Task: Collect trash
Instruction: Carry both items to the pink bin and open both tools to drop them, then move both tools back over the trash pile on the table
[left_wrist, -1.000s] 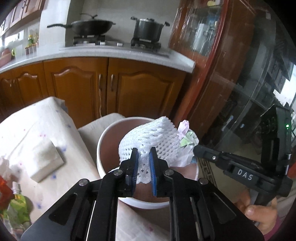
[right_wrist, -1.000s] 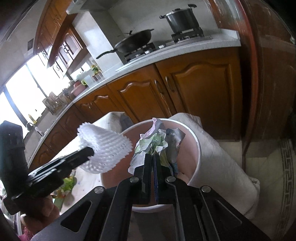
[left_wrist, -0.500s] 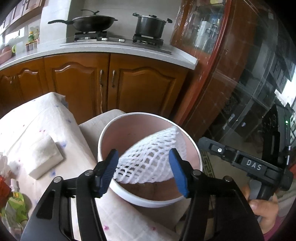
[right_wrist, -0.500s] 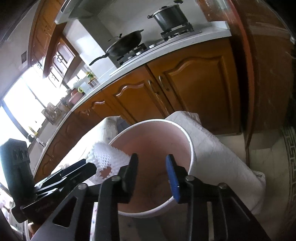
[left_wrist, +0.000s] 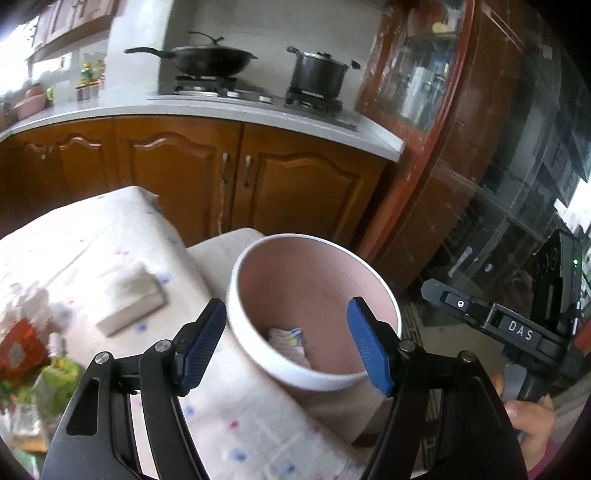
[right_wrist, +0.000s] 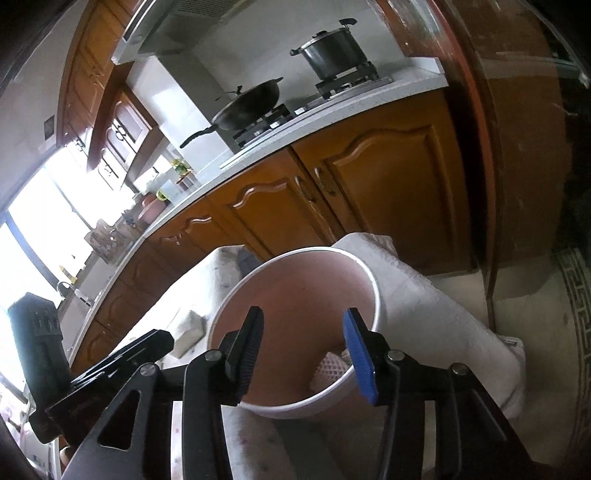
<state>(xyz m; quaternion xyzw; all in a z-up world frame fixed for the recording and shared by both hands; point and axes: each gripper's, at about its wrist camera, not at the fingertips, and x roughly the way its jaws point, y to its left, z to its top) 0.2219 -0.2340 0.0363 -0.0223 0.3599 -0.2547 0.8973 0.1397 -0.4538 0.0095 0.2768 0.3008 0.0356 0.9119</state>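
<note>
A pink bin (left_wrist: 314, 380) with a white rim stands beside the cloth-covered table. At its bottom lie a crumpled wrapper (left_wrist: 286, 338) and a white foam net (right_wrist: 328, 369). My left gripper (left_wrist: 286, 306) hovers over the bin's near rim; its jaws are opening and nothing is between them. My right gripper (right_wrist: 303, 317) hangs over the same bin (right_wrist: 376, 295), its jaws also opening and empty. The right gripper (left_wrist: 436, 291) also shows in the left wrist view to the right of the bin. In the right wrist view the left gripper (right_wrist: 162, 339) sits at lower left.
A white tissue pack (left_wrist: 129, 299) lies on the dotted tablecloth (left_wrist: 92, 251). Red (left_wrist: 22, 350) and green (left_wrist: 59, 376) wrappers are at the table's left edge. Wooden cabinets (left_wrist: 177, 181) with a wok and a pot stand behind, a glass-fronted cabinet (left_wrist: 461, 206) to the right.
Both grippers went from shut to open. The foam net left the left gripper and the crumpled wrapper left the right one; both now lie in the bin. The left hand drew back.
</note>
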